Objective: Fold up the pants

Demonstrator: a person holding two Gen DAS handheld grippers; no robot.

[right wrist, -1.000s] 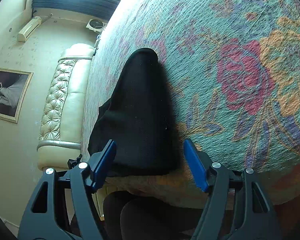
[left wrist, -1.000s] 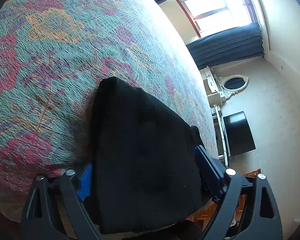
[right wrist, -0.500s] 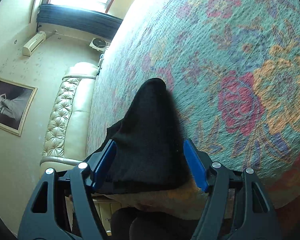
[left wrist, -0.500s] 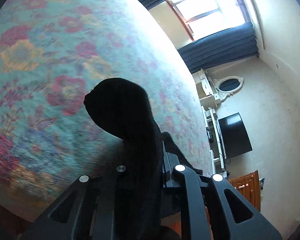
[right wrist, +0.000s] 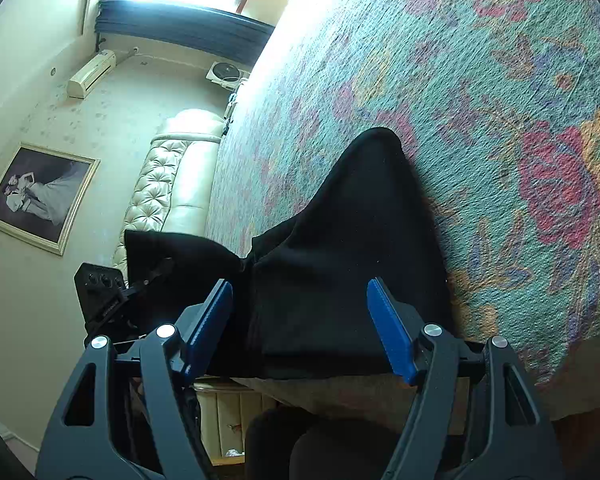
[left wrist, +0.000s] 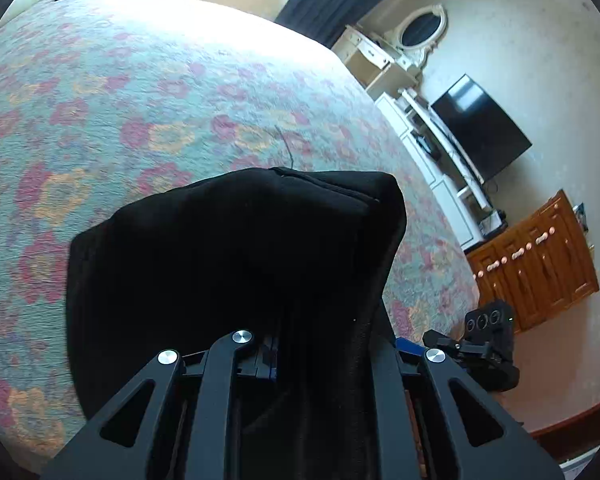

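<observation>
The black pants (left wrist: 236, 264) lie on a floral bedspread (left wrist: 140, 112) near the bed's front edge. My left gripper (left wrist: 274, 354) is shut on a fold of the pants and holds it lifted; the cloth drapes over its fingers. In the right wrist view the pants (right wrist: 352, 264) run from the bed edge toward the middle. My right gripper (right wrist: 300, 328) is open, its blue pads either side of the pants' near end, not pinching. The left gripper body (right wrist: 104, 292) shows at the left of that view with black cloth hanging from it.
The bedspread (right wrist: 500, 100) covers the whole bed. A cream tufted headboard (right wrist: 168, 184) stands at the far end. A television (left wrist: 480, 128), a white dresser (left wrist: 384, 64) and a wooden cabinet (left wrist: 540, 264) stand along the wall beyond the bed. The right gripper body (left wrist: 488, 344) shows off the bed edge.
My left gripper closed on the pants and lifted a fold up and over toward the bed's middle. My right gripper stayed open over the near end.
</observation>
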